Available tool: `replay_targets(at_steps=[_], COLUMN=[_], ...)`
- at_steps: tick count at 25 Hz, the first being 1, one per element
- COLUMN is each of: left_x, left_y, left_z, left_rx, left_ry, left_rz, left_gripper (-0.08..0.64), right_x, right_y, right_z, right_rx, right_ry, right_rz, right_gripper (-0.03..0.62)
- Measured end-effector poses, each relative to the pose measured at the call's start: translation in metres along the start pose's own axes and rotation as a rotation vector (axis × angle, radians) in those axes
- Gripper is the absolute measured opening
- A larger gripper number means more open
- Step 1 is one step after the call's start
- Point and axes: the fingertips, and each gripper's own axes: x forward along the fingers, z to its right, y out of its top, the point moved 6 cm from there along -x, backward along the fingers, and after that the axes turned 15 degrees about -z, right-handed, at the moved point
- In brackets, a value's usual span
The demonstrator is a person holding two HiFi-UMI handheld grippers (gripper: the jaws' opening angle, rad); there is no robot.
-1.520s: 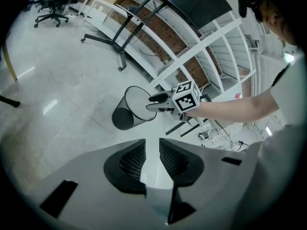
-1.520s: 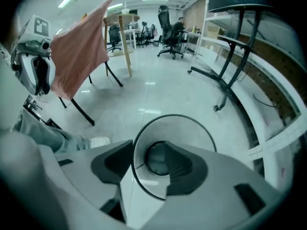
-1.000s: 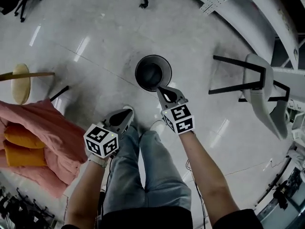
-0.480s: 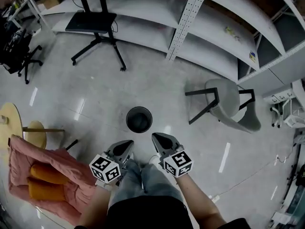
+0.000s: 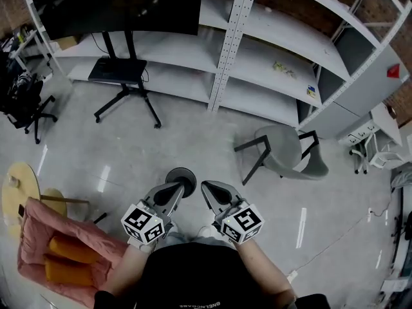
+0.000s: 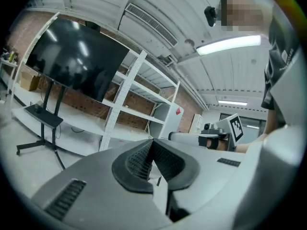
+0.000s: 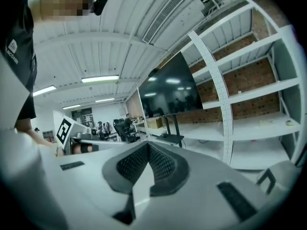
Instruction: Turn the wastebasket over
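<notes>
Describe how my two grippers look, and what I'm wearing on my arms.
The left gripper and right gripper both have light grey, wedge-shaped shells tapering to a point, with dark ribbed pads inside. Each carries a white cube printed with black square markers. You wear a black top; no sleeves cover the forearms.

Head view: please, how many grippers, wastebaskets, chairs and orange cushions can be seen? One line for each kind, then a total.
grippers: 2, the left gripper and the right gripper
wastebasket: 1
chairs: 2, the grey chair and the black office chair
orange cushions: 2, the upper cushion and the lower cushion
total: 7
</notes>
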Motion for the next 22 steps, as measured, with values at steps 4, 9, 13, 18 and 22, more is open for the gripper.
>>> replay_targets(at_steps=[4,9,13,18,22], left_x=[-0.006,-0.008,-0.009,-0.012,-0.011], left_y=[0.025,0.040,0.046,0.048,0.052], left_z=[0.011,0.021,0.021,0.020,0.021], left_rx=[0.039,0.081,0.069,0.088,0.100], left_ry=[-0.028,-0.071,-0.074,-0.073,-0.065], left_rz=[0.046,0.061,0.081,0.078,0.067], left_gripper=[0.012,0.012,0.012,0.012,0.012], right_x=[-0.014,-0.021,-0.024,-0.024,-0.024], right_y=[0.017,0.031,0.040,0.040,0.043], right_z=[-0.007,-0.002,0.002,0.003,0.006], right_rx=[-0.044,-0.061,-0.063,-0.059,-0.062], right_ry=[-0.009,-0.028,-0.043,-0.049,-0.049], right_rz=[0.055,0.097,0.113,0.126,0.118], right_gripper=[0.009,0.008,0.008,0.008,0.008])
